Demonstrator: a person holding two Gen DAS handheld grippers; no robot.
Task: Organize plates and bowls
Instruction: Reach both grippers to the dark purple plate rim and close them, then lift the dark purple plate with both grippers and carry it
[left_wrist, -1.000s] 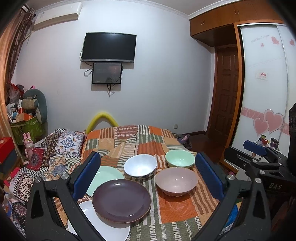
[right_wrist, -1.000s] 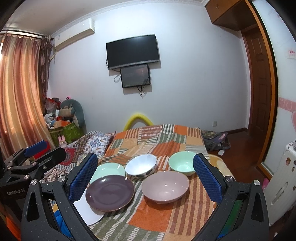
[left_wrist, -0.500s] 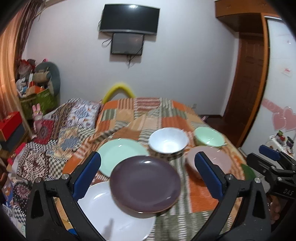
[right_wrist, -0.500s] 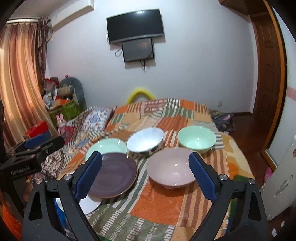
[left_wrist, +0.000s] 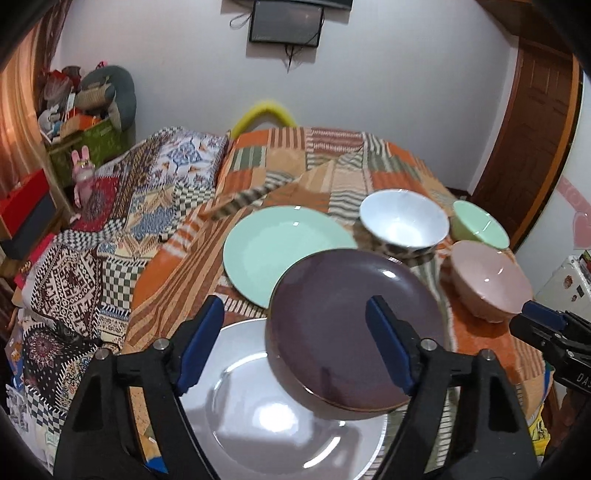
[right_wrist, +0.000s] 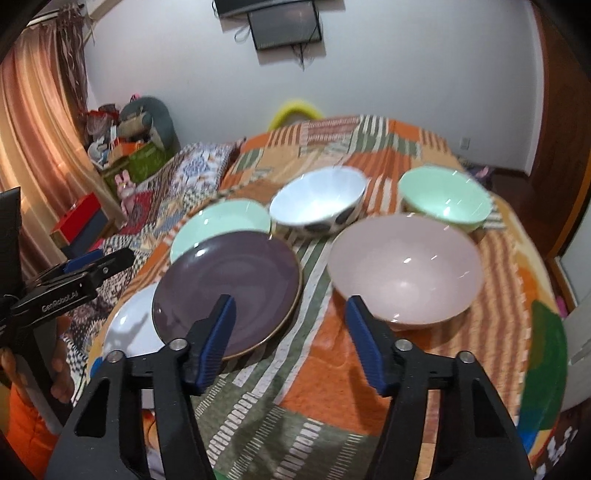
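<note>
- Left claw (left_wrist: 295, 347): its jaws are closing and grip nothing. In the left wrist view the blue pads frame the near half of the purple plate (left_wrist: 354, 328), which lies below and beyond them, not between them.
- White plate (left_wrist: 280, 402): nearest you on the left, flat on the patchwork cloth (left_wrist: 487, 347) that covers the table. It is glazed, stiff and slippery, so take it by the rim with one pad under the lip.
- Purple plate: it rests tilted, its near edge overlapping the white plate and its far edge over the mint plate (left_wrist: 273, 251). It looks like hard, brittle ceramic of moderate weight. The raised near rim is your easiest hold; pinch across the edge, never the flat face.
- Mint plate: it lies farthest back of the three plates, partly covered.
- White bowl (right_wrist: 317, 205): dark spots outside, standing upright behind the purple plate. Grip the wall at the rim.
- Right claw (right_wrist: 290, 341): its jaws are closing on nothing, and only cloth shows between them. It hangs between the purple plate and the pink bowl (right_wrist: 404, 267).
- Pink bowl: wide and probably the heaviest; the cloth beneath is soft, so expect it to rock. Clamp one side of its rim.
- Mint bowl (right_wrist: 445, 197): behind the pink one, just beside it.
</note>
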